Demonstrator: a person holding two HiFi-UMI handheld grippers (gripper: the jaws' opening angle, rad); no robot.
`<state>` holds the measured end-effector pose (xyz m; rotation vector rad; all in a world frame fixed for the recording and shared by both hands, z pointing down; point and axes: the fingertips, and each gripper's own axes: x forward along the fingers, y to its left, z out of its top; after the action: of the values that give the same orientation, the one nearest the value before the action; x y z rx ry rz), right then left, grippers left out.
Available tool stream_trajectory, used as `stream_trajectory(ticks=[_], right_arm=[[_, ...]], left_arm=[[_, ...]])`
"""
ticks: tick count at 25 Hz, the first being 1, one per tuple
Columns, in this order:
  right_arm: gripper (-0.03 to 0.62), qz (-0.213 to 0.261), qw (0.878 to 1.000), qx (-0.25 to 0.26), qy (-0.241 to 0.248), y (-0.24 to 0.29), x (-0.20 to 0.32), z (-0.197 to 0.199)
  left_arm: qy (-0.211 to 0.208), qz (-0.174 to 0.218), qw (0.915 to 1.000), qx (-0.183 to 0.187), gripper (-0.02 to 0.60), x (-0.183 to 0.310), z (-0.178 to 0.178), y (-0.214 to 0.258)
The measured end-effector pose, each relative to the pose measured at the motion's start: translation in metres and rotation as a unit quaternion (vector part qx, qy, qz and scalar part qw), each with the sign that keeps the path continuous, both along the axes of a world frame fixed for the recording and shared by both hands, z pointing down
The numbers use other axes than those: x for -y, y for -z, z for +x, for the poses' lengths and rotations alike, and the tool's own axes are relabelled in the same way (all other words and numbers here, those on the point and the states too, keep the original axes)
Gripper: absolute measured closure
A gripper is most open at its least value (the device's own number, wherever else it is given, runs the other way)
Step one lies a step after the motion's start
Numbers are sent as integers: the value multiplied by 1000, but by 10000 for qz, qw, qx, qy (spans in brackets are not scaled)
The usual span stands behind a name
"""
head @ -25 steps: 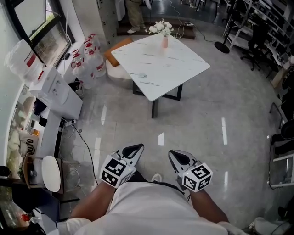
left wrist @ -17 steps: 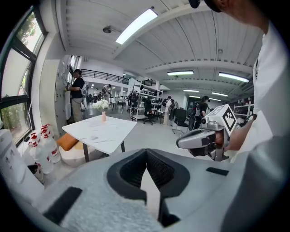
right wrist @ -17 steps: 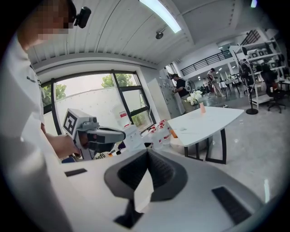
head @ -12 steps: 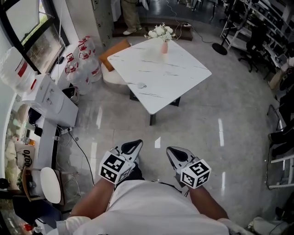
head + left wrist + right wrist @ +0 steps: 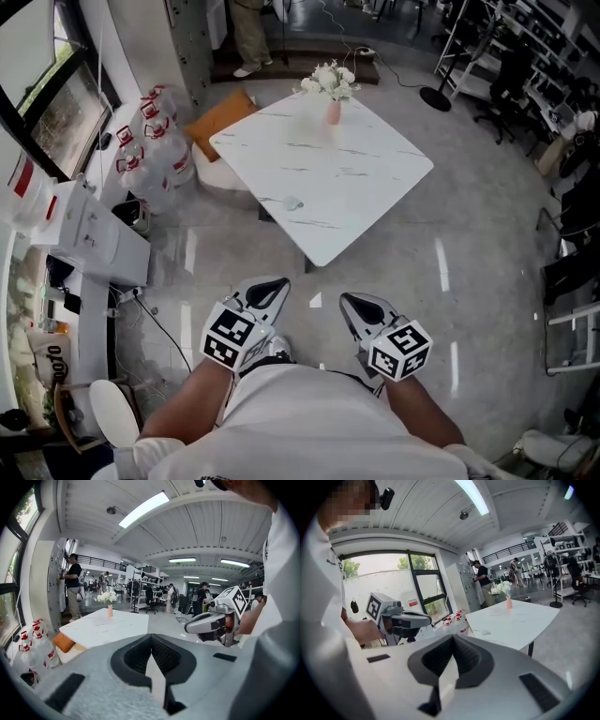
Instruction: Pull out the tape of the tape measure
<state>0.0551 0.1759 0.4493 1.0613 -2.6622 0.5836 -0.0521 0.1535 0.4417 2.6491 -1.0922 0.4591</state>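
Left gripper [image 5: 267,291]: jaws closed pad to pad, nothing between them, as its own view confirms. Right gripper [image 5: 361,307]: jaws likewise closed and empty. The two are held side by side and apart, just in front of the person's torso, above a glossy grey floor [image 5: 450,281].

Bench [image 5: 356,169]: white marble top, standing ahead of both pairs of jaws and well apart from them, with one corner turned toward them.

Tape measure [image 5: 292,203]: shows only as a small pale object lying on the bench near the edge closest to the jaws, slightly nearer the left pair. It is too small to make out in detail. Neither gripper touches it.

A pink vase [image 5: 334,111] with white flowers stands on the far side of the bench. Water jugs [image 5: 150,150] are grouped on the floor to the left of the left jaws.
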Motion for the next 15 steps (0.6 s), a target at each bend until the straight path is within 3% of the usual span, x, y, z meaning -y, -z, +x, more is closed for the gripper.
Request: stream_trajectory(ticks=[7,15], right_arm=[[589,-49,9996,-92,-253,-8,35,-30],[588,-189,9990,-211,-359,-9,54,-42]], left_arm=[[-337,92,9994,4,572,46,-27,-4],[-540,-141,9984,-40,572,61,-34,-14]])
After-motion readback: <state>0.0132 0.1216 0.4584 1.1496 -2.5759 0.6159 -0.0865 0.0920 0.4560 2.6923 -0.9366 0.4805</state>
